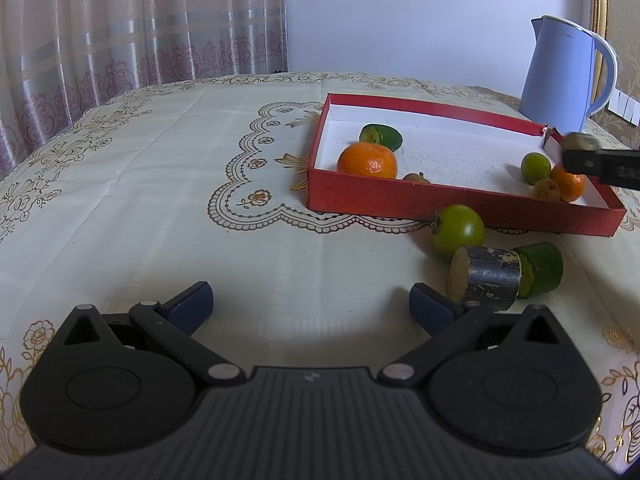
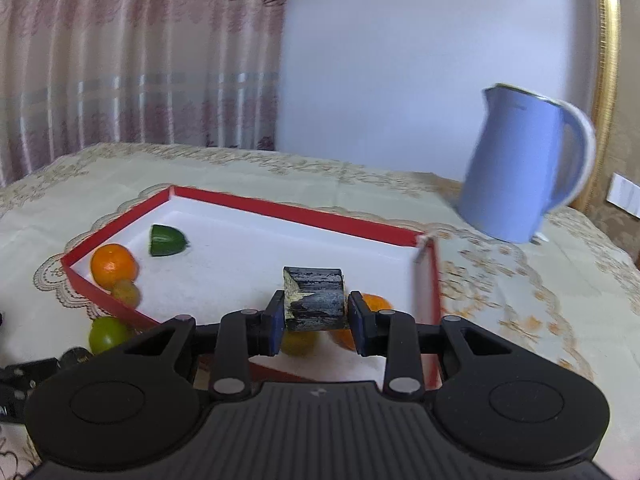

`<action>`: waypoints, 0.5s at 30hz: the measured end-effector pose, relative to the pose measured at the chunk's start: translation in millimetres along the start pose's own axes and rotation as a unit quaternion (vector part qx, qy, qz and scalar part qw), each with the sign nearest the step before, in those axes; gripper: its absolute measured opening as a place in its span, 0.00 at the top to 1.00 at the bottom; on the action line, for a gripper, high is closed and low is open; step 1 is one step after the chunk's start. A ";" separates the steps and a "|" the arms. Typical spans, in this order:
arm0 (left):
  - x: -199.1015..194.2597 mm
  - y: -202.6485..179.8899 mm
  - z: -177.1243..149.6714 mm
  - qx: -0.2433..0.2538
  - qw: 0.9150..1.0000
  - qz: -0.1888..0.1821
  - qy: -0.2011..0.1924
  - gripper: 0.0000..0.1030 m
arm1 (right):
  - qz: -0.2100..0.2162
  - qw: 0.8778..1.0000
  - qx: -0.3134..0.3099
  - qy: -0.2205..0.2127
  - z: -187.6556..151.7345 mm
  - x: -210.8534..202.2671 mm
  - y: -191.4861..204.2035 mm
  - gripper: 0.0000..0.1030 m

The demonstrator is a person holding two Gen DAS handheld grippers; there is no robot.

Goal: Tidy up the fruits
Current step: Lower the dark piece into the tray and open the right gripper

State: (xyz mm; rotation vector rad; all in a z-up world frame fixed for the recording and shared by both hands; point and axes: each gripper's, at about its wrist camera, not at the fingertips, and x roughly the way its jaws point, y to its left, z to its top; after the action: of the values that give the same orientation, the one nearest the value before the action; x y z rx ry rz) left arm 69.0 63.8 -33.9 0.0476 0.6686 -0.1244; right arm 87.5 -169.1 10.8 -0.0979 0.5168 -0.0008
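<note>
The right tongs are clamped on a short dark cylinder piece, its rind blackish and flaking with pale patches, held above the near right part of the red cardboard tray. The tray is shallow and rectangular with a white, grainy floor. The left tongs stand wide apart with nothing between the blue pads, above the tabletop, which carries a cream cloth with gold floral scrollwork.

Tray contents, left wrist view: a glossy round mandarin and a green cut fruit piece at the left end; a small brown fruit against the near wall; a round green fruit, a rough brown one and a second mandarin at the right end.

Only the left wrist view shows the items outside the tray: a smooth green round fruit, a second dark cylinder piece with a pale cut face, and a green chunk touching it. Only the right wrist view shows the grip closely. A smooth light-blue kettle stands beyond the tray.
</note>
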 end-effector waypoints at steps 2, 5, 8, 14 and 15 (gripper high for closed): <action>0.1 0.0 0.0 0.000 1.000 0.000 0.000 0.00 | 0.001 1.000 -0.009 0.005 3.6 11.0 8.5 0.69; 0.2 -0.1 0.0 0.000 1.000 0.000 0.000 0.00 | -0.001 1.000 -0.018 0.015 6.3 27.2 16.5 0.69; 0.2 0.0 -0.1 0.000 1.000 0.000 0.000 0.00 | -0.001 0.999 -0.019 0.031 6.9 43.8 19.4 0.69; 0.1 -0.1 0.0 0.000 1.000 0.000 0.000 0.00 | -0.001 0.999 -0.029 0.031 13.9 53.8 25.6 0.69; 0.0 -0.1 0.0 0.000 1.000 0.000 0.000 0.00 | -0.002 0.999 -0.035 0.031 15.4 56.3 28.6 0.69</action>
State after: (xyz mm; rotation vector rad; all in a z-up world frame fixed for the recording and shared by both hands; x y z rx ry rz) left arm 68.9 63.7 -34.0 0.0483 0.6686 -0.1242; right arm 143.4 -140.6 -6.3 -0.1676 0.5792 0.0112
